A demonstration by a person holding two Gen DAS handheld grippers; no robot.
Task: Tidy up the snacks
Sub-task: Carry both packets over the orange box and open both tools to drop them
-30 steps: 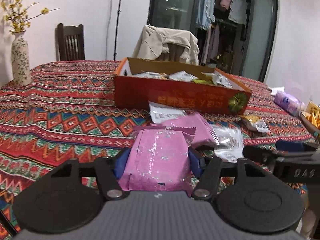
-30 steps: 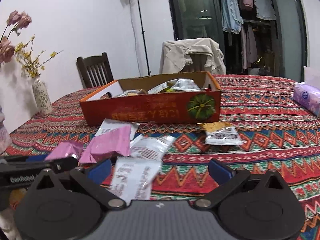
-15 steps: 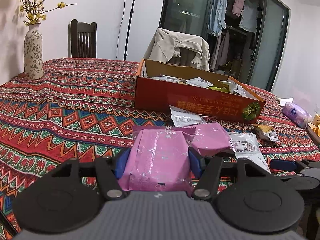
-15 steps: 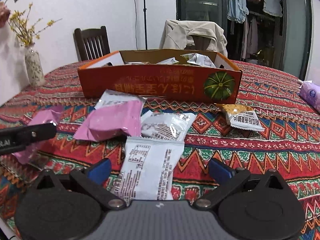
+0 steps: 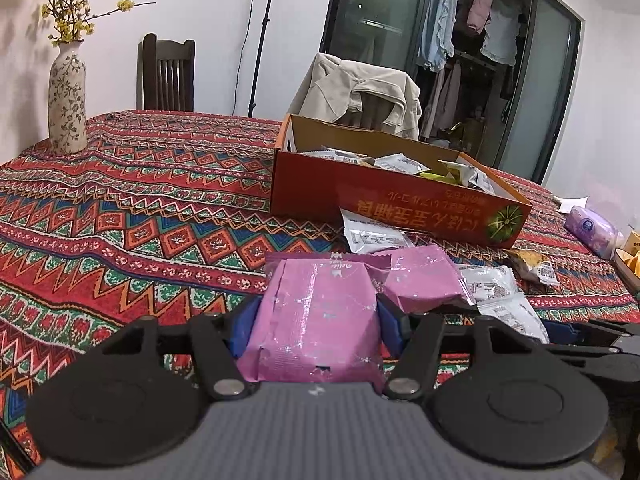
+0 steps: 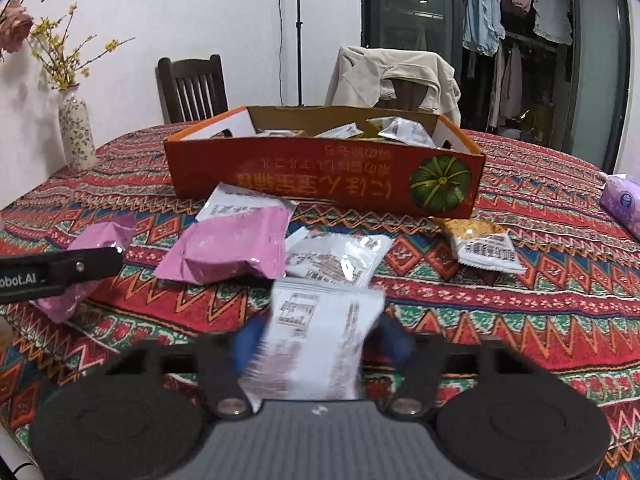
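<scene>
Left gripper (image 5: 316, 316) clamps a pink packet (image 5: 316, 320), long axis toward the box (image 5: 384, 204); right gripper (image 6: 316, 340) is closing on a white packet (image 6: 316, 340), bare cloth (image 6: 520, 312) rightward.

Two pink packets (image 6: 236, 246) – four white packets (image 6: 320, 344) outside, one orange box (image 6: 320, 168), one vase (image 6: 76, 136)

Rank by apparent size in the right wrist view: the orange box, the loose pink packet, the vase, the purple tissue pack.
1. Orange box
2. Loose pink packet, though it lies nearer the camera
3. Vase
4. Purple tissue pack, cut off by the frame edge, so unsure
</scene>
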